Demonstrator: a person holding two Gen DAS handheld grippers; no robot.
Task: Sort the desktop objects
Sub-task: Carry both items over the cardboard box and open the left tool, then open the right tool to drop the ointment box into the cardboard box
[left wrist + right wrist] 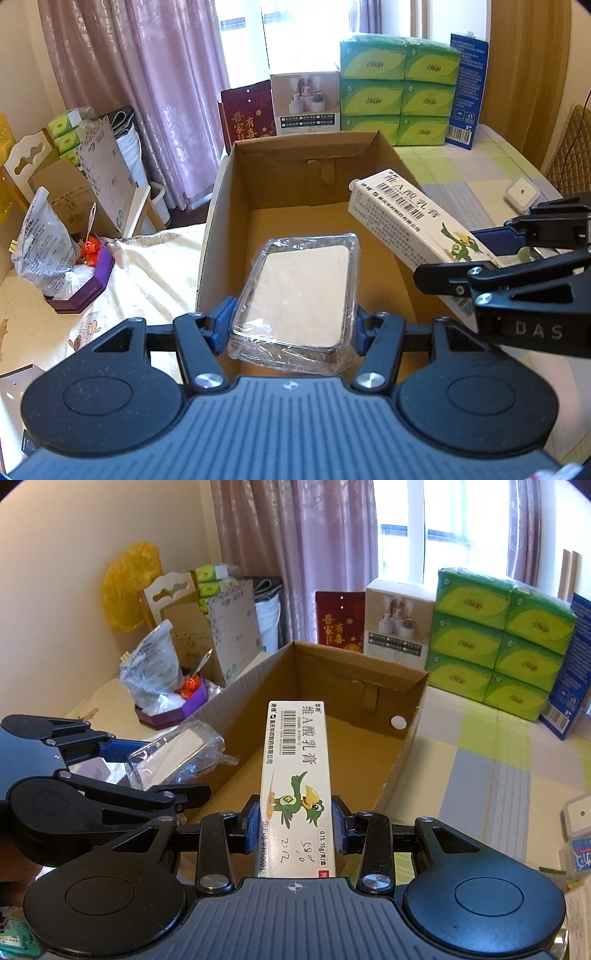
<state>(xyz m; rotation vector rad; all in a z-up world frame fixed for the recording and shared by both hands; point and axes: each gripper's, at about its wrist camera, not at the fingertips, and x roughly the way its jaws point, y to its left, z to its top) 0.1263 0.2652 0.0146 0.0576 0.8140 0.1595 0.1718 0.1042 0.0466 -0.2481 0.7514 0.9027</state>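
My left gripper (293, 326) is shut on a flat clear-wrapped case (301, 291) with a cream face, held over the near end of an open cardboard box (280, 155). My right gripper (294, 825) is shut on a long white ointment carton (295, 775) printed with a green bird, which points out over the same box (351, 672). In the left wrist view the carton (406, 218) and the right gripper (517, 266) come in from the right above the box's right wall. The right wrist view shows the left gripper (122, 771) holding the case (177, 753) at the left.
Green tissue packs (399, 92), a blue box (467, 88), a white product box (304, 101) and a red card (247, 114) stand behind the box. A purple tray (85, 280) with bags sits on the left. A small white square device (519, 192) lies on the checked cloth (480, 746) at right.
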